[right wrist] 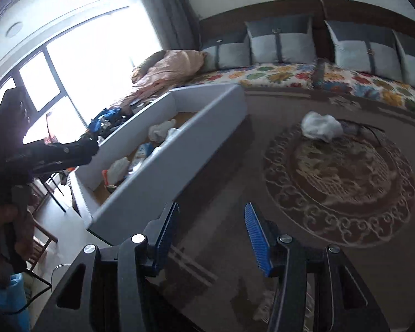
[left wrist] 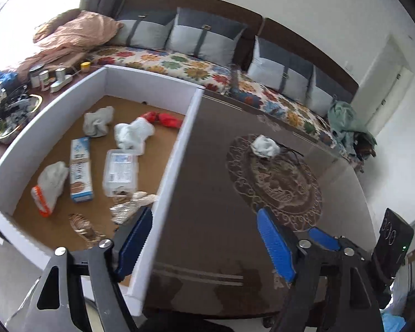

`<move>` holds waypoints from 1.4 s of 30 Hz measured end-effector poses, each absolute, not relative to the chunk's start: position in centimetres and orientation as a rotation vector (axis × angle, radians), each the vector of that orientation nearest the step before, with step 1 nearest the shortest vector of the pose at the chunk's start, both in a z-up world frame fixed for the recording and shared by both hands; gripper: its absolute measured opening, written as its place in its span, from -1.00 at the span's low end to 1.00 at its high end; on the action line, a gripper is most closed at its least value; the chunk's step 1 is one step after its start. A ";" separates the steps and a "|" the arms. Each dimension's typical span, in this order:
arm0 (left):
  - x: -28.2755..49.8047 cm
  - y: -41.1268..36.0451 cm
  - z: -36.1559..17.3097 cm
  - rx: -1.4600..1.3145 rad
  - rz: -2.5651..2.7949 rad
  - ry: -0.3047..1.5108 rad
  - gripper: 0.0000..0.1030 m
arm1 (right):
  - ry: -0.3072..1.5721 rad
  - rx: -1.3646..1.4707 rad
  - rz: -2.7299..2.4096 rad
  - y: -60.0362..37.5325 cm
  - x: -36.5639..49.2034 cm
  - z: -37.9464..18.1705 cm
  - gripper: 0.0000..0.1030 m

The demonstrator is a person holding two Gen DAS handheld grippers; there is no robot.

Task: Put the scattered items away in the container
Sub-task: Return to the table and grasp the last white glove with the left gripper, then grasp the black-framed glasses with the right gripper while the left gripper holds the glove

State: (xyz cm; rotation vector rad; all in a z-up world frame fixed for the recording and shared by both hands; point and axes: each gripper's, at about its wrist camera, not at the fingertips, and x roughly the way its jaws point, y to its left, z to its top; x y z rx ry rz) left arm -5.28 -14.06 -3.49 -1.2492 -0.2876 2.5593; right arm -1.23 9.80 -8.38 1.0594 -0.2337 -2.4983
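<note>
A white-walled container (left wrist: 179,149) with a brown floor sits on the left of the brown table (left wrist: 213,199). It holds white cloths, a red wrapper (left wrist: 163,119), a blue-and-white carton (left wrist: 80,166), a clear plastic box (left wrist: 120,171) and a shiny foil item (left wrist: 130,207). A white crumpled cloth (left wrist: 264,145) lies on the table's round pattern, with a dark thin item beside it (left wrist: 290,152); the cloth also shows in the right wrist view (right wrist: 321,130). My left gripper (left wrist: 207,243) is open and empty, straddling the container's right wall. My right gripper (right wrist: 210,235) is open and empty above the table, near the container (right wrist: 179,149).
A sofa with a flowered cover (left wrist: 196,66) and grey cushions runs behind the table. Jars and clutter (left wrist: 47,77) stand left of the container. A green cloth (left wrist: 345,121) lies on the sofa's right end. A window (right wrist: 69,55) is at the left.
</note>
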 end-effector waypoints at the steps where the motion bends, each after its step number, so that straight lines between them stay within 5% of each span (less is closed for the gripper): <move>1: -5.7 -12.1 -4.0 -1.261 2.523 -0.260 0.71 | -0.265 1.093 -2.517 11.6 -0.8 -9.2 0.00; 10: -13.4 2.8 -10.6 -1.421 2.261 -0.034 0.71 | -0.668 1.019 -2.533 23.9 4.1 -13.0 0.04; 14: -18.9 7.4 -11.0 -1.343 2.240 0.188 0.71 | -0.685 0.985 -2.522 25.4 4.3 -13.8 0.06; 24: -33.2 12.4 -13.9 -1.343 2.210 0.385 0.71 | -0.698 0.922 -2.463 26.1 3.5 -13.8 0.06; 32: -35.2 15.7 -17.4 -1.399 2.087 0.503 0.71 | -0.749 0.957 -2.427 26.1 3.0 -14.6 0.06; 33: -35.3 15.7 -17.6 -1.420 2.075 0.476 0.67 | -0.749 0.959 -2.430 26.1 3.0 -14.7 0.06; 36: -36.1 14.6 -18.1 -1.520 2.081 0.381 -0.08 | -0.751 0.981 -2.433 26.0 2.9 -15.0 0.06; 39: -35.6 13.4 -17.5 -1.523 2.130 0.351 -0.41 | -0.745 1.004 -2.443 25.9 2.7 -15.3 0.06; 42: -34.0 11.9 -16.8 -1.510 2.159 0.287 -0.46 | -0.714 0.997 -2.475 26.2 2.7 -14.8 0.06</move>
